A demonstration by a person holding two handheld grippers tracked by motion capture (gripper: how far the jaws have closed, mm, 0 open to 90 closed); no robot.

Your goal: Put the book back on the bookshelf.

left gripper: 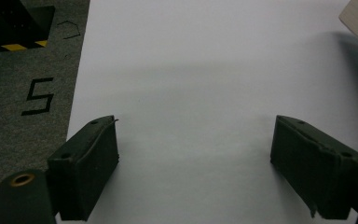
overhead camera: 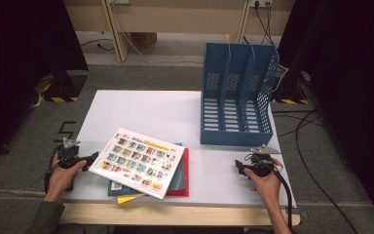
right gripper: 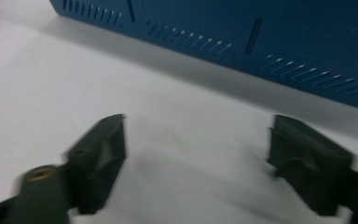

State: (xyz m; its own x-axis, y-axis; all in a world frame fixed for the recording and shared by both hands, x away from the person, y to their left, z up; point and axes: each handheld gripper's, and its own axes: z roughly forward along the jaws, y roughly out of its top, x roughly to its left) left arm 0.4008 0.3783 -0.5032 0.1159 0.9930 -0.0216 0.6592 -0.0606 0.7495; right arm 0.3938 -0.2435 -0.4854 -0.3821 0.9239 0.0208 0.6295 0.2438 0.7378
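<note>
Left gripper [overhead camera: 93, 157]: held by the left hand [overhead camera: 63, 170] at the left edge of the desk [overhead camera: 141, 109], near the front left corner. Its jaws stand wide apart with only bare desk surface between them, as the left gripper view confirms [left gripper: 196, 140]. The tips point toward the booklet, just beside its left corner without visibly touching it.

Picture booklet [overhead camera: 139, 162]: lies flat on top of a stack at the front edge of the desk, left of centre. Its cover carries a grid of small coloured pictures. The long axis runs from the left edge of the desk toward the front right, slightly skewed to the desk edges. Beneath it lie a red folder [overhead camera: 185, 175], a blue item [overhead camera: 113, 189] and a yellow sheet [overhead camera: 126, 199]; the exact order of these layers is hard to read.

Blue file rack [overhead camera: 236, 97]: stands upright at the rear right corner of the desk, with three compartments open toward the front, all well apart from the stack.

Right gripper [overhead camera: 237, 167]: held by the right hand [overhead camera: 265, 183] near the front right corner, in front of the rack. Its jaws are spread wide over bare desk [right gripper: 198, 140]; the picture there is blurred.
</note>
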